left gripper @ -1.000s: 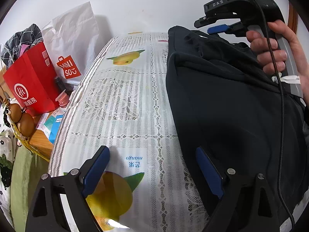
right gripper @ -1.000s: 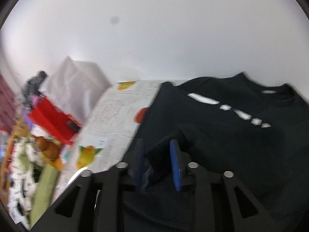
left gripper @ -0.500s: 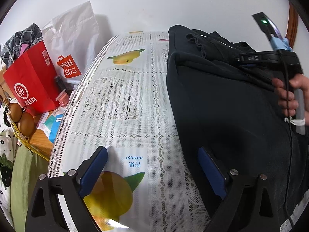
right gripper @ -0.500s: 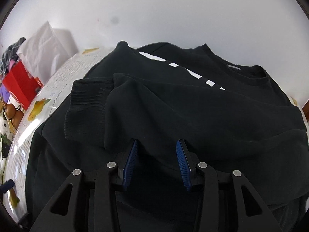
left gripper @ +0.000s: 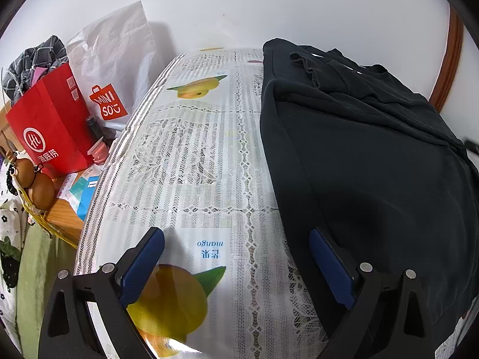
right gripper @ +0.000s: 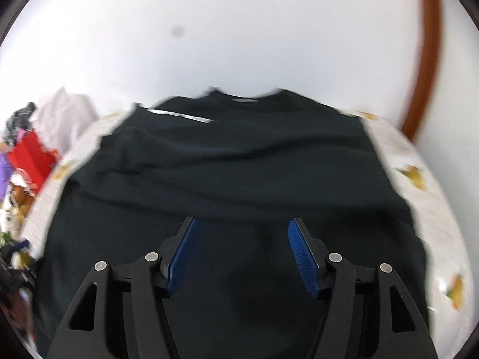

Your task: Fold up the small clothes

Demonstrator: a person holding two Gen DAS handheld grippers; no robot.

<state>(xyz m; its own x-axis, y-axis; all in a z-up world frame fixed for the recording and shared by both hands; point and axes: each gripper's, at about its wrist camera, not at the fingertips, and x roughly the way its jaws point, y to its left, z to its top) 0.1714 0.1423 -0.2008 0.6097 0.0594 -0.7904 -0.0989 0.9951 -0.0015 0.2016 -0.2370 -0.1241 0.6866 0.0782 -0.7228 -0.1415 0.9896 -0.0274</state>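
While I hold both tools over the counter [left gripper: 191,161], which is covered by a white lace-patterned cloth printed with mangoes, the black long-sleeved sweatshirt [left gripper: 374,155] lies flat along the counter's right side, its collar toward the far edge by the wall. My left tool [left gripper: 236,257] stands released and wide over the near edge: its right blue-padded finger [left gripper: 329,266] sits over the sweatshirt's left border, the other finger over bare cloth, and nothing is pinched between them. A ribbed cuff is folded onto the garment near the far edge. My right tool [right gripper: 242,251] hovers over the sweatshirt's [right gripper: 239,161] lower body; its jaws have just been opening and now stand apart with only flat fabric beneath, gripping nothing. That view is smeared by motion.

Beyond the counter's left edge stands a red paper bag [left gripper: 51,125] with a dark checked cloth bundle [left gripper: 33,59] showing at its top. Behind it leans a white plastic shopping bag [left gripper: 116,68]; what it holds I cannot tell. A yellow wire basket [left gripper: 34,203] nearer me holds brown round items.
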